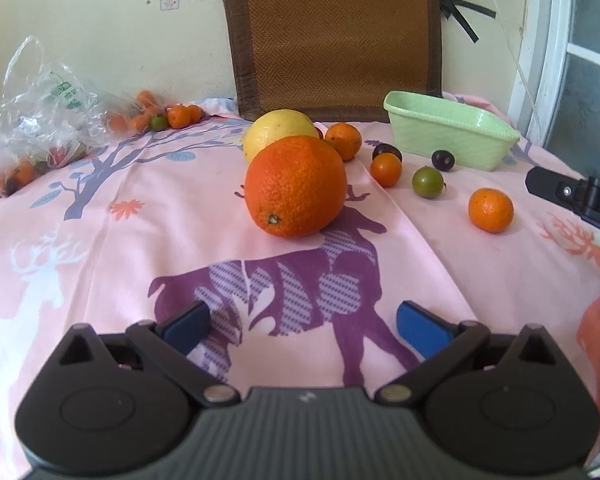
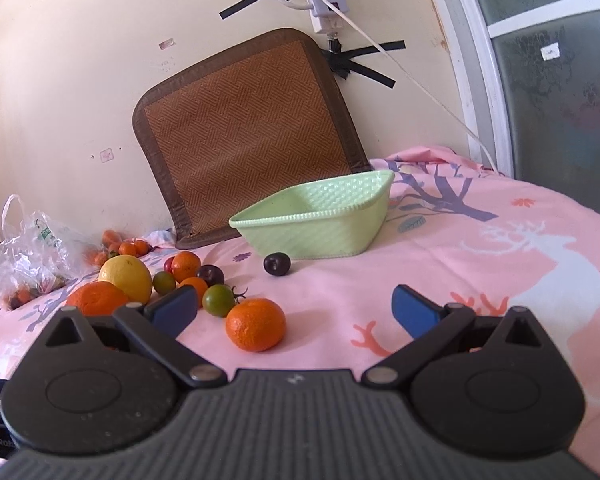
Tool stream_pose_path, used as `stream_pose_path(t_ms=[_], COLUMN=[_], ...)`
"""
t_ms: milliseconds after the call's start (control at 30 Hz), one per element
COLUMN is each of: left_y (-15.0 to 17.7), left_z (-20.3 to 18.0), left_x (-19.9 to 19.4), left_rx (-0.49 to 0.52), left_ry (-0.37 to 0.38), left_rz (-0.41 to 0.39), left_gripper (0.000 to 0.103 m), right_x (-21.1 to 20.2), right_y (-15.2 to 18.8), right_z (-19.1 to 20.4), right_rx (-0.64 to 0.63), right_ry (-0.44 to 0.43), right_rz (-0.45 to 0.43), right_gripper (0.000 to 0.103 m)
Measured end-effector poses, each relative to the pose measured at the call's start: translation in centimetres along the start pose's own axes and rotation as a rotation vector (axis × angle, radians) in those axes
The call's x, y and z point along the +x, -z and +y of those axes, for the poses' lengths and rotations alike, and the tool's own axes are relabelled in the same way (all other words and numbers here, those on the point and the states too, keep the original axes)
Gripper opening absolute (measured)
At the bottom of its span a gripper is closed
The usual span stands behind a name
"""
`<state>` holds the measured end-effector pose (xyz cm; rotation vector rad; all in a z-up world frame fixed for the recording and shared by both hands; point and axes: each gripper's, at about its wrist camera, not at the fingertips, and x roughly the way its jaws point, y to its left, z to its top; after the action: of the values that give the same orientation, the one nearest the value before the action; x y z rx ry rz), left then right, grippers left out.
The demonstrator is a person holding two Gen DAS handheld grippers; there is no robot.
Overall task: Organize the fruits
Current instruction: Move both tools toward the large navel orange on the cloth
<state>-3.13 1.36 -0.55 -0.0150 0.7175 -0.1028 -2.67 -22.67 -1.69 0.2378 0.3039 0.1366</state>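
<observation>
sitting loose on the pink deer-print cloth point(image 1: 100, 216), nearest the right gripper point(image 2: 294, 312): a small mandarin point(image 2: 255, 324), bright orange, dimpled, stem scar showing. probably handling light and firm but round, so likely rolling; best pinching across its widest middle, gently. lying beyond it: a green tomato point(image 2: 219, 300), a dark plum point(image 2: 277, 264), a big orange point(image 1: 296, 186), a yellow citrus point(image 1: 278, 132). waiting empty near the wall: a green basket point(image 2: 320, 236). gaping wide and holding nothing: both right and left gripper point(image 1: 303, 326).
</observation>
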Motion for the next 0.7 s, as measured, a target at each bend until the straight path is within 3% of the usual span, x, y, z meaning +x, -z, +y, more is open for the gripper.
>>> stream_pose_path(t_ms=[167,333,533,700], left_y=[0.1,-0.2,-0.6,-0.2], left_z=[2.5,6.3,10.0,11.0], left_x=[-2.0,-3.3,-2.4,-2.2], left_rx=[-0.059,-0.156,-0.239,-0.288], left_ry=[-0.015,-0.122,-0.245,-0.216], left_rz=[-0.112,-0.228,-0.240,-0.222], left_gripper=[0.103,0.103,0.103,0.103], right_x=[-0.6,-0.2,1.2,2.4], right_y=[-0.6,-0.9,-1.3,-1.8], right_z=[1.3,2.9,5.5,7.7], right_rx=[-0.064,-0.120,-0.161,-0.166], right_ry=[-0.015,-0.057,-0.161,-0.237], right_rz=[-0.055,-0.065,-0.015,0.043], right_gripper=[0.103,0.100,0.099,0.098])
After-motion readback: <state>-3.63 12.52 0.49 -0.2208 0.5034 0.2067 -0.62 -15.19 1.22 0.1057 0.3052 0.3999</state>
